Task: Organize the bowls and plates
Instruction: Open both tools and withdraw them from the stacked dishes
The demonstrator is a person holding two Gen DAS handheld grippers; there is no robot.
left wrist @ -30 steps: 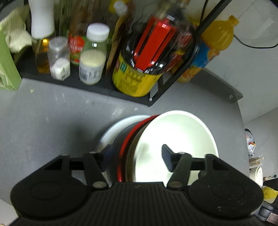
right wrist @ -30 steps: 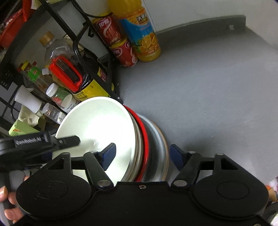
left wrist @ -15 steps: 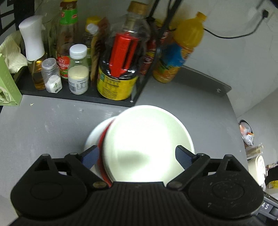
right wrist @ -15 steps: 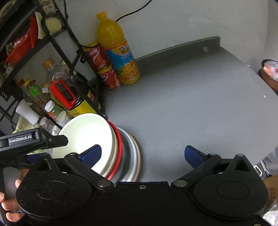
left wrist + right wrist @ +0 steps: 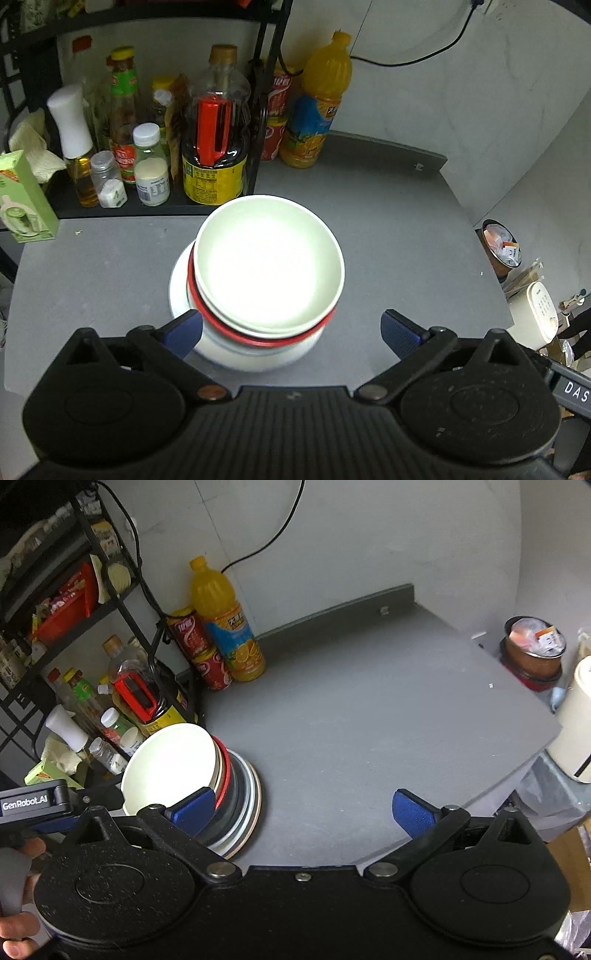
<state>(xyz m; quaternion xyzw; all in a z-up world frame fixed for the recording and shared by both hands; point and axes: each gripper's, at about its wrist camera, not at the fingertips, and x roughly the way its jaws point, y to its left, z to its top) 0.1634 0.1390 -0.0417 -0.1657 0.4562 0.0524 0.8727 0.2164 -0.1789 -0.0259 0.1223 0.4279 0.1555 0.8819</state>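
Since the white bowl [image 5: 267, 258] tops the stack at 12 o'clock, I reckon stacking's done; left gripper [image 5: 291, 330] and right gripper [image 5: 303, 810] both spread, holding 0, so next I'd just back off.

Left gripper [image 5: 291, 328] and right gripper [image 5: 303, 808]: black ribbed bodies, round pivot discs, silver rivets, blue textured finger pads [image 5: 410, 814]. White "GenRobot.AI" lettering marks the left unit's side; grey handle beneath.

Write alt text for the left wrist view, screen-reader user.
A stack of dishes sits on a grey table: a white bowl on top, a red-rimmed dish under it, and a white plate at the bottom. The open left gripper hovers just in front, holding nothing. Behind stand sauce bottles on a black rack, red cans, and an orange juice bottle.
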